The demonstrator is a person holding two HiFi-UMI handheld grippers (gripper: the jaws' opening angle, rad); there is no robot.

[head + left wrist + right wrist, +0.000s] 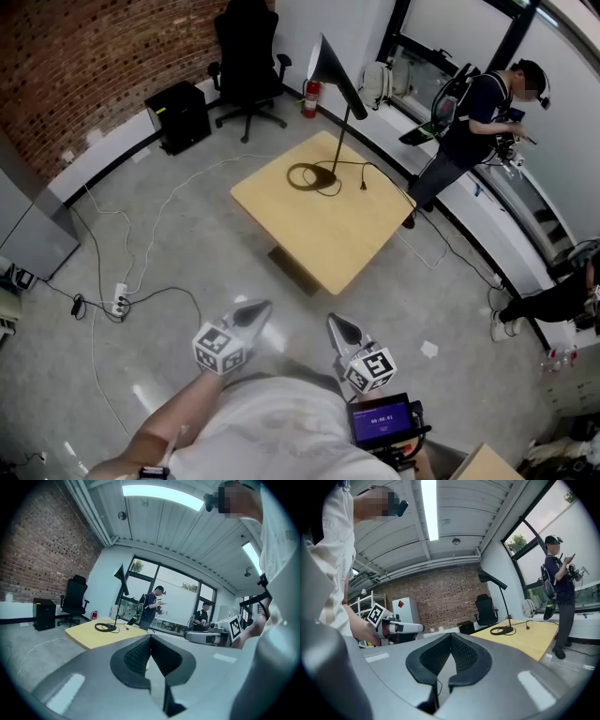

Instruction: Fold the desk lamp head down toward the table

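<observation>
A black desk lamp (337,89) stands upright on a light wooden table (347,234), its head raised and its cord coiled around the base (314,178). Both grippers are held close to my body, well short of the table. My left gripper (255,312) is shut with nothing between its jaws. My right gripper (339,328) is also shut and empty. In the left gripper view the lamp (119,588) and table (101,637) lie far ahead, and the left gripper (151,639) is shut. The right gripper view shows the lamp (499,597) beyond the shut right gripper (451,637).
A black office chair (246,61) and a black box (180,114) stand by the brick wall. White cables and a power strip (119,298) trail over the floor at left. A person (469,122) stands beyond the table by the window ledge. A fire extinguisher (310,97) sits at the back.
</observation>
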